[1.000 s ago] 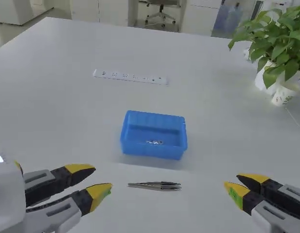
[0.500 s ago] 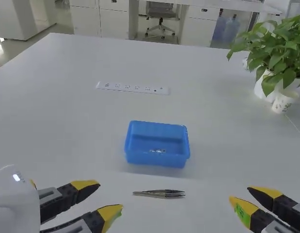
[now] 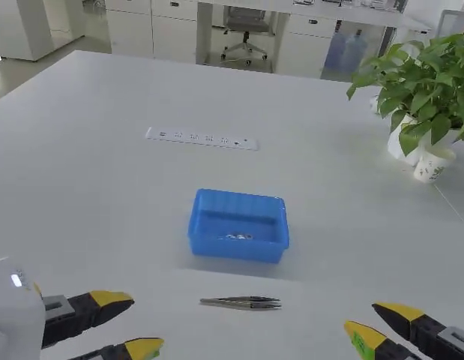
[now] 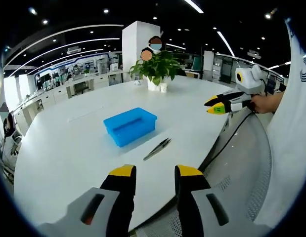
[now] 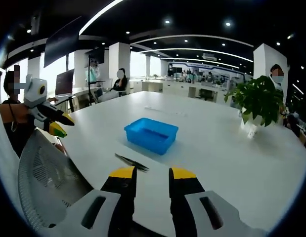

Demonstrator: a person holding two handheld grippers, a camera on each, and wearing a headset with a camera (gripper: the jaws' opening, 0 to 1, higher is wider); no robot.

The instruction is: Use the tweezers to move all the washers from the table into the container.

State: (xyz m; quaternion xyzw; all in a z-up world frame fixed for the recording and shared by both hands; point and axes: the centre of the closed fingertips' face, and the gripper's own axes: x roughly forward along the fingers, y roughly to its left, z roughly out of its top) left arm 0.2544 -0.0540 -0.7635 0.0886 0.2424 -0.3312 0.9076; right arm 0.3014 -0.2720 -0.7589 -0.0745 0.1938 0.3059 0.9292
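A blue container (image 3: 238, 225) stands mid-table with a few small washers (image 3: 235, 237) lying in it. Silver tweezers (image 3: 240, 302) lie flat on the table just in front of it, with nothing holding them. My left gripper (image 3: 142, 324) is open at the near left, short of the tweezers. At the near right my right gripper (image 3: 361, 318) is open too. In the left gripper view, its jaws (image 4: 155, 172) stand apart, facing the tweezers (image 4: 157, 148) and container (image 4: 130, 126). The right gripper view has its jaws (image 5: 153, 173) apart, with the tweezers (image 5: 131, 162) and container (image 5: 151, 134) beyond.
A white power strip (image 3: 200, 139) lies behind the container. A potted plant (image 3: 419, 97) stands at the far right of the table. An office chair (image 3: 243, 34) and cabinets are beyond the far edge. The white table (image 3: 82, 195) is bare around the container.
Both grippers have drawn back toward me and sit lower in the head view, which has also shifted. The tweezers and the container lie where they were.
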